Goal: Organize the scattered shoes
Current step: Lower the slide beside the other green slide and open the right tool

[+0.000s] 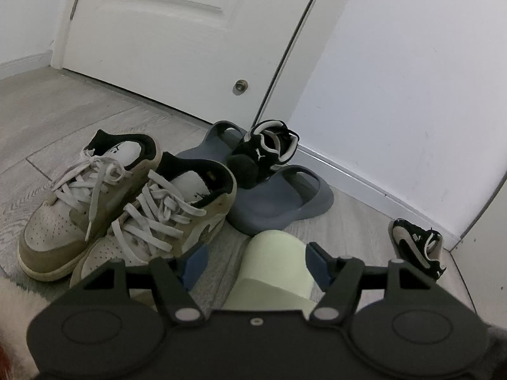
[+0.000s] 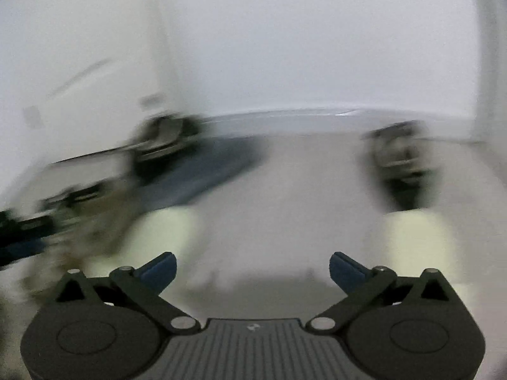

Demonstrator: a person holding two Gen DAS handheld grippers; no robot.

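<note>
In the left wrist view, two tan-and-white sneakers (image 1: pixel 95 196) (image 1: pixel 164 221) with white laces stand side by side on the floor. Behind them lie two blue-grey slides (image 1: pixel 279 202), and a small black-and-white shoe (image 1: pixel 269 152) rests on top of them. Its mate (image 1: pixel 418 253) lies alone by the wall on the right. My left gripper (image 1: pixel 234 243) is open just right of the nearer sneaker; one pale finger (image 1: pixel 275 262) shows and the other is hidden behind the sneaker. The right wrist view is blurred; my right gripper (image 2: pixel 291 221) is open and holds nothing, with a small shoe (image 2: pixel 399 164) ahead on the right.
A white door (image 1: pixel 164 31) with a round stop (image 1: pixel 240 87) stands behind the shoes. A white wall and baseboard (image 1: pixel 364 174) run along the right. A pale fluffy rug edge (image 1: pixel 19 300) sits at bottom left. Bare grey wood floor (image 2: pixel 301 174) lies between slides and lone shoe.
</note>
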